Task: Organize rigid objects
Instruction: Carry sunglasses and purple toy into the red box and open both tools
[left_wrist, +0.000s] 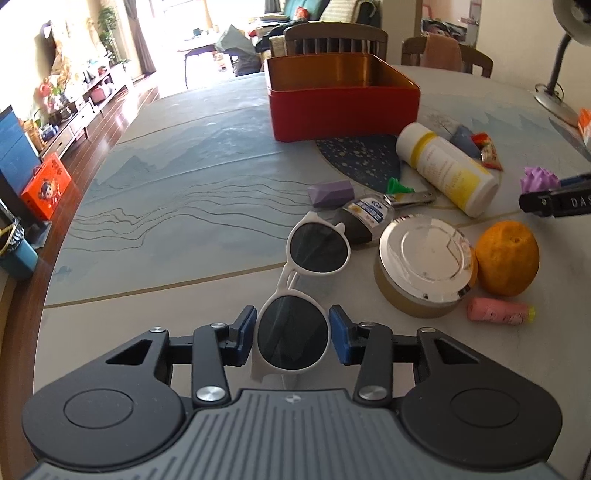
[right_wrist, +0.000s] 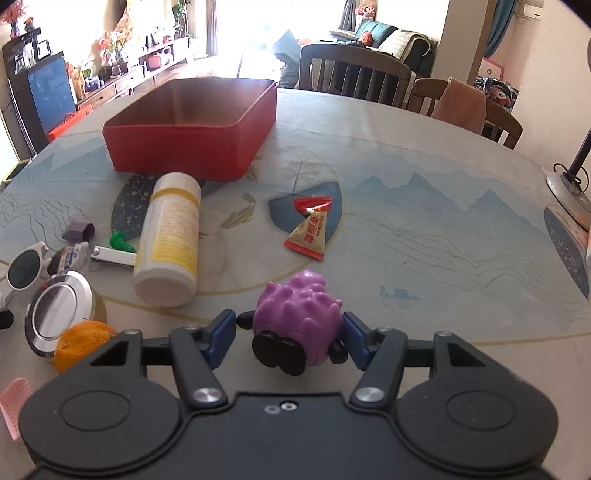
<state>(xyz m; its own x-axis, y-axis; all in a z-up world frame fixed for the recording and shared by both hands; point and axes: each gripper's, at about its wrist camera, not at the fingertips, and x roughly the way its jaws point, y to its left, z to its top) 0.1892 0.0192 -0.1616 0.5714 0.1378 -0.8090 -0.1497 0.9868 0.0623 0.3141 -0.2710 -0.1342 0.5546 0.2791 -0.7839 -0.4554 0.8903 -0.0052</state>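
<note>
Where sunlight floods the room, a landscape-printed table (right_wrist: 406, 206) holds clutter.

I am seeing white-framed sunglasses (left_wrist: 306, 273) with dark lenses, a spiky purple toy (right_wrist: 298, 317) with black feet, and a red tin (right_wrist: 192, 129) glowing coppery inside, on a tablecloth (right_wrist: 406, 206) printed with blue mountains.

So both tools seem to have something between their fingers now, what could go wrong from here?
1. The left tool straddles only one lens of the white sunglasses; lifted, the free lens could swing and knock the round silver tin close beside it.
2. The right tool brackets a rounded, spiky purple toy; that shape might slip or twist out.
3. The red box sits beyond the lying white bottle, which a low carry might clip.
</note>
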